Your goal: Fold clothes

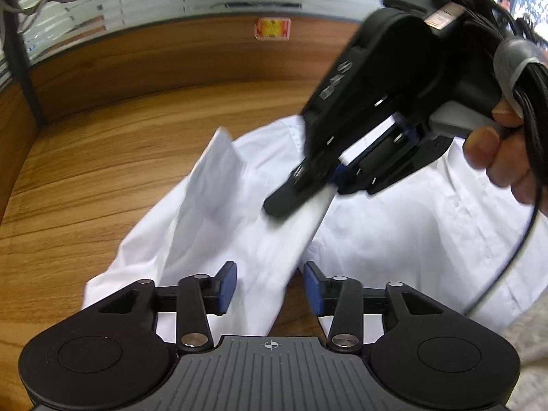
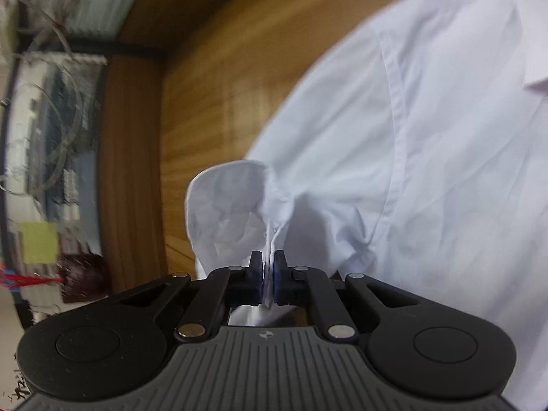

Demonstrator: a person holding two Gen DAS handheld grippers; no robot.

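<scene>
Both grippers black w/ grey ribbed bases. Left gripper [image 1: 269, 282]: blue pads [image 1: 227, 284], silver pivot screws, small crosshair mark on base. Right gripper [image 2: 269, 279]: same build; its body shows a pale printed marking, green LED, black cable bundle in grey wrap.

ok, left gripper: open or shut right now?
Open. The left gripper has its blue pads spread apart with white shirt cloth visible between them, nothing pinched. The right gripper is shut on the cloth.
</scene>
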